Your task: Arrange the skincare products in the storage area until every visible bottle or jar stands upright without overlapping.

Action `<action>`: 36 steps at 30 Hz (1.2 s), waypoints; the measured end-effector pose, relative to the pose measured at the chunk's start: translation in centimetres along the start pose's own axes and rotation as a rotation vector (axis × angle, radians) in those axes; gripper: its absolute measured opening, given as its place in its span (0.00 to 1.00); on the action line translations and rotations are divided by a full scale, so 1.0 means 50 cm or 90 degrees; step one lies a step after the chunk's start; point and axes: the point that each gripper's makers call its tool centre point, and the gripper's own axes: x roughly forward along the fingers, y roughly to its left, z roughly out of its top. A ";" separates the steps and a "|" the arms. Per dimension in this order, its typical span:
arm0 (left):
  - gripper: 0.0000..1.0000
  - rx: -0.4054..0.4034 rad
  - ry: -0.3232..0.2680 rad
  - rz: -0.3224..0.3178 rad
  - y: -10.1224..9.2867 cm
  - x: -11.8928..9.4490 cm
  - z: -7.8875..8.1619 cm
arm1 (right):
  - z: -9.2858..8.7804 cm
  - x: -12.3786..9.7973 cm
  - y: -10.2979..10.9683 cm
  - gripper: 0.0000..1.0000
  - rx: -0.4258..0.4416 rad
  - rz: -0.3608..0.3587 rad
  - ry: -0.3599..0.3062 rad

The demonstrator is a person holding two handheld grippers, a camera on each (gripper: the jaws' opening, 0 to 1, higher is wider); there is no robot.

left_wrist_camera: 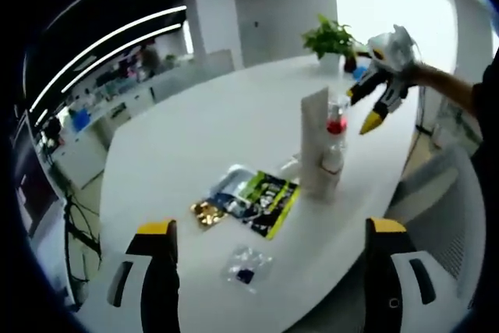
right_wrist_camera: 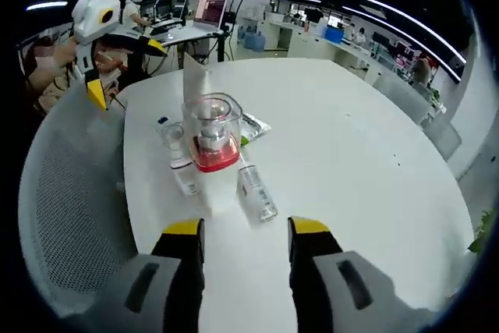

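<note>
White table (right_wrist_camera: 351, 154) holds our clear jar (right_wrist_camera: 212, 142) with a red band, standing up. Beside it a small tube (right_wrist_camera: 256, 192) lies flat, pointing away from us. A tall card (left_wrist_camera: 316, 139) hides part of the jar. Both the left claw (left_wrist_camera: 273, 249) and the right claw (right_wrist_camera: 246, 241) are open and hold nothing.

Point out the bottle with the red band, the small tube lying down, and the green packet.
Bottle with the red band (right_wrist_camera: 212, 142), right gripper view, on its clear upper body.
Lying tube (right_wrist_camera: 257, 193), right gripper view, mid-body.
Green packet (left_wrist_camera: 269, 200), left gripper view, centre of its face.
</note>
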 end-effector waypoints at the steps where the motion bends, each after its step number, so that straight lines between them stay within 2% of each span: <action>1: 0.97 -0.001 0.001 -0.001 -0.001 0.000 0.000 | -0.001 0.006 -0.005 0.43 0.001 -0.004 0.001; 6: 0.97 -0.010 0.008 -0.002 -0.002 0.005 -0.005 | -0.012 0.041 -0.028 0.40 -0.013 0.017 0.024; 11: 0.97 -0.015 0.009 -0.002 -0.005 0.006 -0.009 | -0.003 0.074 -0.036 0.39 -0.040 0.041 0.027; 25: 0.97 -0.026 0.022 -0.008 -0.015 0.013 -0.020 | -0.013 0.151 -0.024 0.31 -0.094 0.130 0.079; 36: 0.97 -0.035 0.028 -0.010 -0.016 0.012 -0.029 | -0.024 0.200 -0.016 0.28 -0.119 0.177 0.117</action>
